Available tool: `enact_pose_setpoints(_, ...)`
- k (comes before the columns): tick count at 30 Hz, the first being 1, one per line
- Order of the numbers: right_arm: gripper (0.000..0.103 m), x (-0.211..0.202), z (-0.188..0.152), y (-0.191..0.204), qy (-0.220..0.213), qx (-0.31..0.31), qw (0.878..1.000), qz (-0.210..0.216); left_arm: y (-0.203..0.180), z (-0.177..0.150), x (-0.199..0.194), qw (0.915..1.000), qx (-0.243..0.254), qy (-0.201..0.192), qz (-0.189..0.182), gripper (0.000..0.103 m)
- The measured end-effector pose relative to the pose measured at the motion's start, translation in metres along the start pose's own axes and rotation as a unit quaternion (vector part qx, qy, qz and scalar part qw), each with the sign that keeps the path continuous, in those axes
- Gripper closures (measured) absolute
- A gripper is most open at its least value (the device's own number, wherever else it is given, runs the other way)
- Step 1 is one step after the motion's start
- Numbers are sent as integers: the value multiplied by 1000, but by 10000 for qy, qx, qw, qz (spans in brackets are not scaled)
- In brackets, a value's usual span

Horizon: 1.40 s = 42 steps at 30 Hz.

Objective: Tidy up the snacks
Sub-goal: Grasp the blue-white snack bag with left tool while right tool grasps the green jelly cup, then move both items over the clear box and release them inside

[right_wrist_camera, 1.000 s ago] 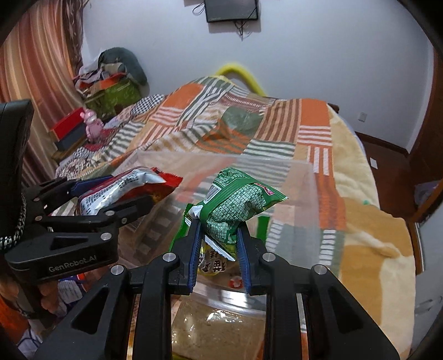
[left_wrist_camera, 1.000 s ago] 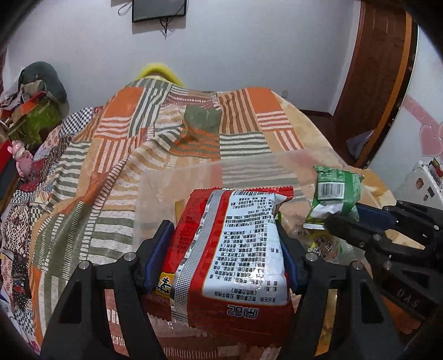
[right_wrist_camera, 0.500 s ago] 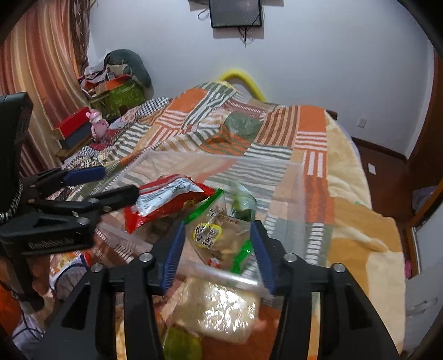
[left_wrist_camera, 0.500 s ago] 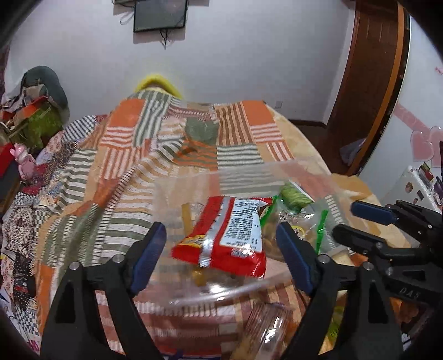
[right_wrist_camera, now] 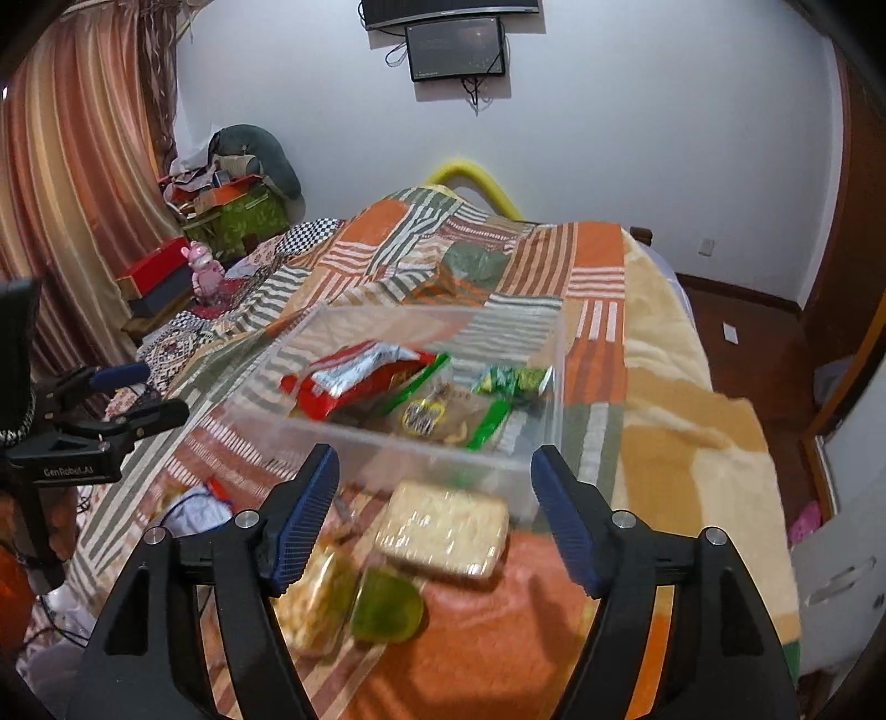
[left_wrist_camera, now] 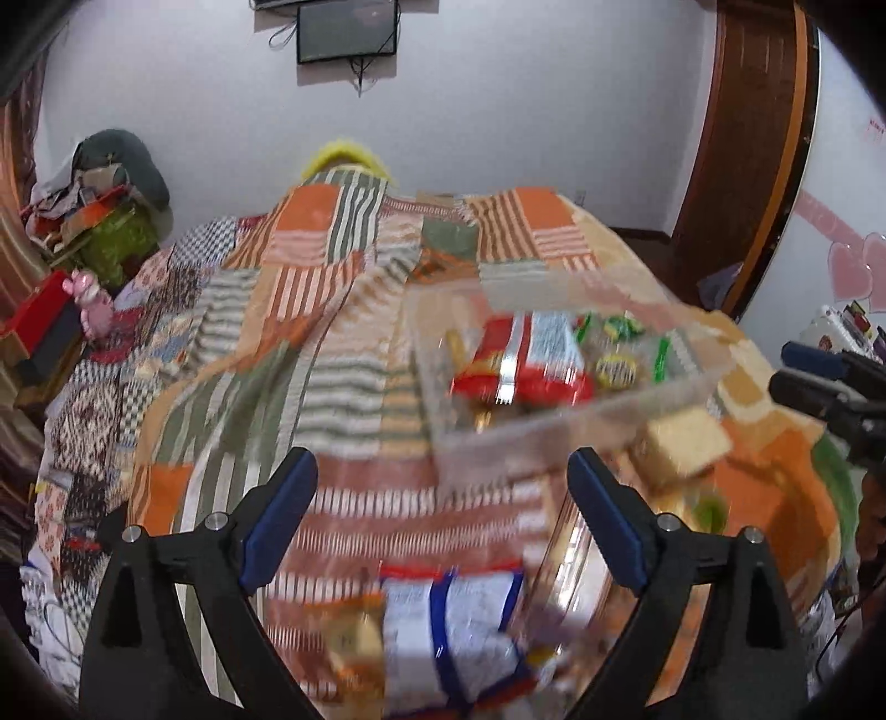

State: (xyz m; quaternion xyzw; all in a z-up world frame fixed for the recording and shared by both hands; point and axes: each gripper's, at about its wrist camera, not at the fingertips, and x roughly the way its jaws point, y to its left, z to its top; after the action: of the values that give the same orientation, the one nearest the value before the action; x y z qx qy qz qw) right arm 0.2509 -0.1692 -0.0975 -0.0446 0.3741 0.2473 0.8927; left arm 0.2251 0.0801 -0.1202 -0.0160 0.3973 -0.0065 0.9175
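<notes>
the left gripper (left_wrist_camera: 443, 501) hangs over the patchwork blanket (left_wrist_camera: 310, 343) with its 2 blue-padded fingers spread wide and opening further, nothing between them but bare striped cloth. the right gripper (right_wrist_camera: 434, 515) is likewise parted and widening, empty, its pads flanking the near wall of the clear plastic bin (right_wrist_camera: 548, 354) without touching it. that bin sits on the blanket ahead of both tools and holds the sorted snacks: a red packet (right_wrist_camera: 354, 382) with a silver seam lies toward its left side, a small green packet (right_wrist_camera: 512, 381) rests near its right wall, and between them are a brownish packet with a yellow label (right_wrist_camera: 423, 415) and some green-edged wrappers. in the left wrist view the same red packet (left_wrist_camera: 518, 360) shows through the blurred bin wall. outside the bin, just in front of its near wall, lies a pale rectangular packet (right_wrist_camera: 443, 529) on the orange patch, with a round yellowish snack (right_wrist_camera: 321, 598) and a green translucent one (right_wrist_camera: 387, 606) beside each other closer to the right tool. a white packet with blue and red edging (left_wrist_camera: 454, 626) lies below the left tool's fingers, heavily blurred. a small screen (right_wrist_camera: 457, 47) hangs on the white wall beyond the bed, striped curtains (right_wrist_camera: 72, 177) stand at the left, and a pink toy (right_wrist_camera: 205, 271) sits by a red box (right_wrist_camera: 152, 268).
</notes>
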Motion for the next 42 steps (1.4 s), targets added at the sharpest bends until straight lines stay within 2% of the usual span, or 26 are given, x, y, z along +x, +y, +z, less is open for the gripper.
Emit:
enact_pose_setpoints(13,35,27,-57,12,784,153,9968,81,19,-87,21,9957,-292,874,-79,10)
enact_pose_setpoints(16,42,36,-63,14,910,151,9957,116,20,-95,27,9953,-327,903,-107,10)
enact_pose_setpoints(20,43,43,-67,16,1001,201,9947,110,25,-95,36,9940,-534,910,-285,10)
enact_pose_setpoints(24,56,50,-70,12,1125,308,9929,218,21,-92,41,9953,-416,836,-255,12)
enact_pose_setpoints(26,61,52,-73,12,1171,358,9920,313,19,-92,43,9959,-363,790,-240,15)
enact_pose_setpoints(27,64,53,-74,12,1183,379,9916,355,17,-91,43,9961,-335,777,-229,20)
enact_pose_setpoints(31,65,50,-75,12,1096,353,9928,330,17,-88,46,9961,-325,760,-320,43)
enact_pose_setpoints(33,65,46,-76,12,1046,330,9935,305,18,-87,45,9956,-357,783,-364,48)
enact_pose_setpoints(42,66,23,-65,3,710,353,9966,200,19,-83,24,9966,-393,657,-295,52)
